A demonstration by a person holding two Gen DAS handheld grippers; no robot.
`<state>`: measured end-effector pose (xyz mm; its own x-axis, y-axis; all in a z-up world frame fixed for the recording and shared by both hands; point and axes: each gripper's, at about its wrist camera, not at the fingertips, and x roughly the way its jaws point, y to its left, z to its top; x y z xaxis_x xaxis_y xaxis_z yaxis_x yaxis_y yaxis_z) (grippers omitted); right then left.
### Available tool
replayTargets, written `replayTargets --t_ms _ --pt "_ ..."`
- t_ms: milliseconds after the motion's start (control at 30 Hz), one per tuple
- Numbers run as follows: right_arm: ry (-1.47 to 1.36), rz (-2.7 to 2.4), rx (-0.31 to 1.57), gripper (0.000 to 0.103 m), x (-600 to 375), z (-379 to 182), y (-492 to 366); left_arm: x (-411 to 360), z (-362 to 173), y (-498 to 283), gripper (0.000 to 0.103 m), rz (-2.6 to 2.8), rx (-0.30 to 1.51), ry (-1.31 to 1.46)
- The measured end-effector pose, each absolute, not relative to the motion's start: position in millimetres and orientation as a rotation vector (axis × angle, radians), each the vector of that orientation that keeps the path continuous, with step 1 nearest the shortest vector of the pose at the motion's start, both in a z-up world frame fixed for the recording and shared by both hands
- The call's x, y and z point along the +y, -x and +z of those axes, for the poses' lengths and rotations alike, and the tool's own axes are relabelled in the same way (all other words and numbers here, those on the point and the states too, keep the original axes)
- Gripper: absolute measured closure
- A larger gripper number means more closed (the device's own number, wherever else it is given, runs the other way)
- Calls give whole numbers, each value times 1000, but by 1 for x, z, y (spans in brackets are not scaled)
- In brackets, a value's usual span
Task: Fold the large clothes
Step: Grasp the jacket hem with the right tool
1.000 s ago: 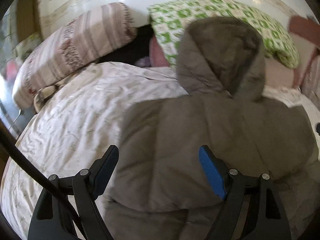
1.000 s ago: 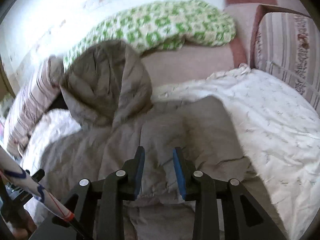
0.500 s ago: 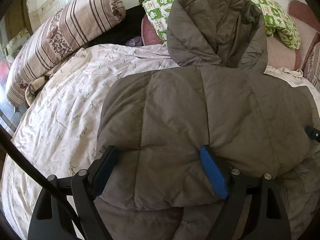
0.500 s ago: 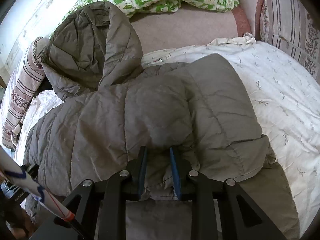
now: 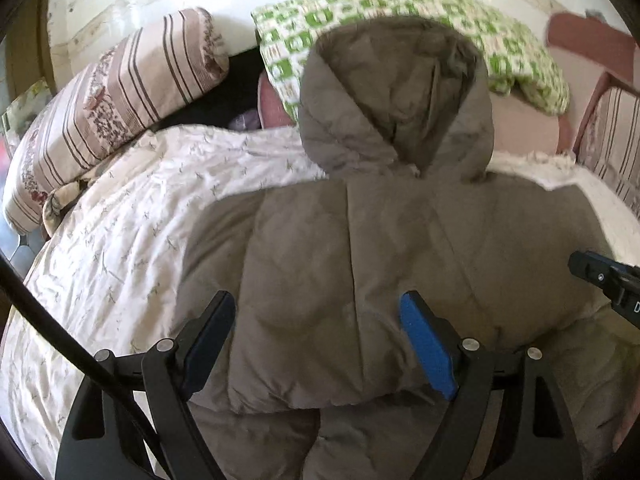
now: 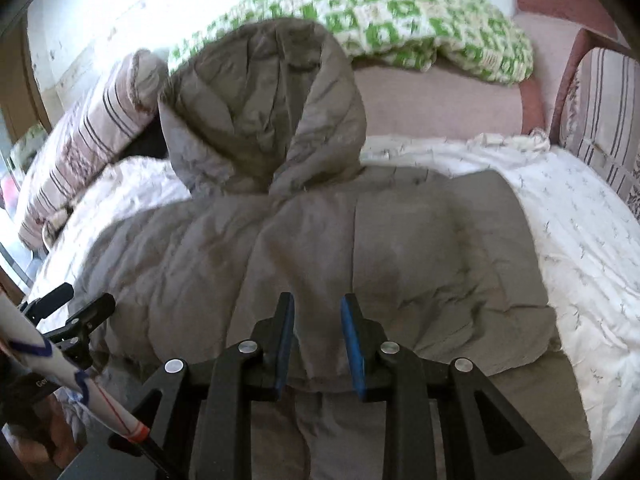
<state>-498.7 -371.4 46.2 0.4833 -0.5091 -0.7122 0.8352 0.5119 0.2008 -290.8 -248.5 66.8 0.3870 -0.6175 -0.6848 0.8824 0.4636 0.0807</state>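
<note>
Jacket: your grey hooded jacket (image 5: 360, 248) lies back-up on the floral bedsheet (image 5: 120, 248).
Left gripper (image 5: 324, 344): spread wide above its folded edge.
Right gripper (image 6: 318, 340): narrow gap, seemingly pinching nothing.

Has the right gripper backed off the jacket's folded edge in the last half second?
Yes. In the right wrist view the right gripper has pulled back toward the person: the jacket and green checked pillow sit lower and smaller.
</note>
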Motion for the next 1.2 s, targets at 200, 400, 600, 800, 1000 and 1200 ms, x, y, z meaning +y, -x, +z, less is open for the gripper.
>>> replayTargets --t_ms 200,400,600,800,1000,1200 --pt "-634 -867 671 76 -378 32 500 -253 53 284 19 -1001 713 -484" --pt "-616 -927 579 76 -379 55 517 -245 64 284 19 -997 679 -444" --pt "-662 -1036 590 76 -400 49 539 -238 70 267 19 -945 681 -388" --pt "-715 -1023 636 76 -409 33 539 -245 56 260 19 -934 742 -421" --pt "-690 -1027 588 76 -401 49 541 -237 64 258 19 -948 721 -370" --pt "-683 -1020 628 76 -401 41 534 -235 63 250 19 -908 745 -382"
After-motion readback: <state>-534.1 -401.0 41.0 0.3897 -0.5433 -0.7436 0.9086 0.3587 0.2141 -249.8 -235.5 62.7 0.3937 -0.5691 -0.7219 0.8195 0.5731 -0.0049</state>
